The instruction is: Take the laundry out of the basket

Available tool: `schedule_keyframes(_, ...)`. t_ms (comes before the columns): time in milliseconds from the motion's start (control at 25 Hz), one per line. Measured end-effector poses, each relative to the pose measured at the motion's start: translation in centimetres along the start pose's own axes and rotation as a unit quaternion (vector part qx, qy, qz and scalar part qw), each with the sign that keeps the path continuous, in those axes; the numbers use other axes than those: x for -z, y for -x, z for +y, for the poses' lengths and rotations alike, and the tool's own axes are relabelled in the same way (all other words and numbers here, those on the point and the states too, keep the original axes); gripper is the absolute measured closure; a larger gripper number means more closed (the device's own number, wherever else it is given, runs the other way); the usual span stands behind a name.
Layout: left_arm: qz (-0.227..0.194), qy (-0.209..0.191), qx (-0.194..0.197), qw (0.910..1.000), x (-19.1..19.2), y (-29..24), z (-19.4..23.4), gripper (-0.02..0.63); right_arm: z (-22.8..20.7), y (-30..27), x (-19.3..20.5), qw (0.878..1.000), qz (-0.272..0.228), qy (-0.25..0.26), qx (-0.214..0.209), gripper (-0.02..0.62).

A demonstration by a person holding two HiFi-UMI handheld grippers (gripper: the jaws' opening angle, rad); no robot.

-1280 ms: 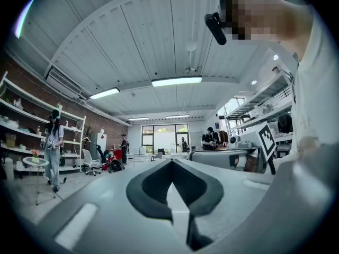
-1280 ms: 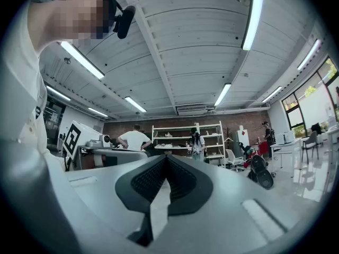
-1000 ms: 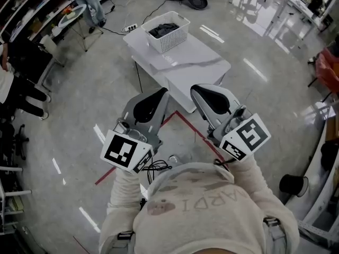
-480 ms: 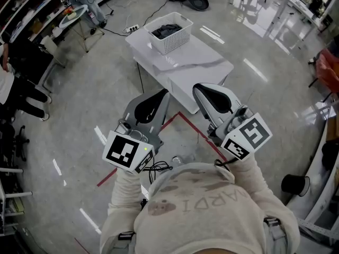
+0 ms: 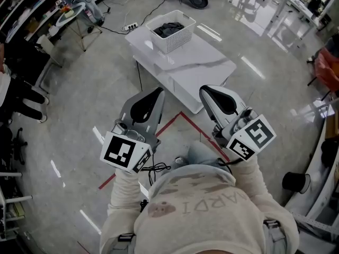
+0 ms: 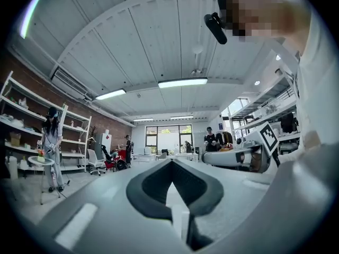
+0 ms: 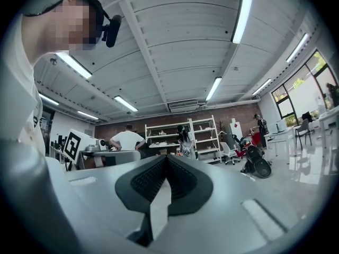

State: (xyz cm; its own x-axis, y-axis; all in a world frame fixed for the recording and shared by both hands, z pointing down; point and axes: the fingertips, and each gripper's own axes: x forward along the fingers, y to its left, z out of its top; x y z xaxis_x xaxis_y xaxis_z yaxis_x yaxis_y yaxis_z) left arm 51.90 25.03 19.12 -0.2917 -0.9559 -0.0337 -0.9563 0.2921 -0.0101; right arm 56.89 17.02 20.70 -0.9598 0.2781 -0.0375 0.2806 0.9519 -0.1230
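A white slatted laundry basket [image 5: 179,36] stands at the far end of a white table [image 5: 196,62], with dark laundry [image 5: 169,28] heaped inside. Both grippers are held up close to my chest, well short of the table and apart from the basket. My left gripper [image 5: 153,95] is shut with nothing in it; in the left gripper view its jaws [image 6: 170,162] meet at the tip. My right gripper [image 5: 209,91] is likewise shut and empty, its tips [image 7: 166,159] touching in the right gripper view. The basket shows in neither gripper view.
Red tape lines [image 5: 186,118] mark the grey floor between me and the table. A small round stand [image 5: 73,10] and people are at the far left, and a power strip [image 5: 130,27] with cable lies behind the table. A black bucket [image 5: 295,181] sits at the right.
The head view has shifted slightly, so table and basket sit a little higher and to the right. My right gripper drifted slightly right. Both stay shut.
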Motion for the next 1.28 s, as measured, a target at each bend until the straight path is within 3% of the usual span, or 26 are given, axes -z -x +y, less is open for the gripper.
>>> schedule_keyframes(360,0.004,-0.002,-0.016,0.9999,1.3,-4.3,5.9,0.606,-5.3,-6.0,0.2,1.000,-0.004,-0.001,-0.006,0.567)
schedule_keyframes(960,-0.017,-0.016,-0.054,0.9982,-0.9,-18.6,20.5,0.606,-19.6,-21.2,-2.6,0.998,-0.010,0.015,-0.053,0.566)
schedule_keyframes(1280,-0.008,-0.014,-0.082,0.9965,-0.5,-21.6,26.8,0.606,-22.7,-27.6,-1.6,0.997,0.001,-0.003,-0.077,0.566)
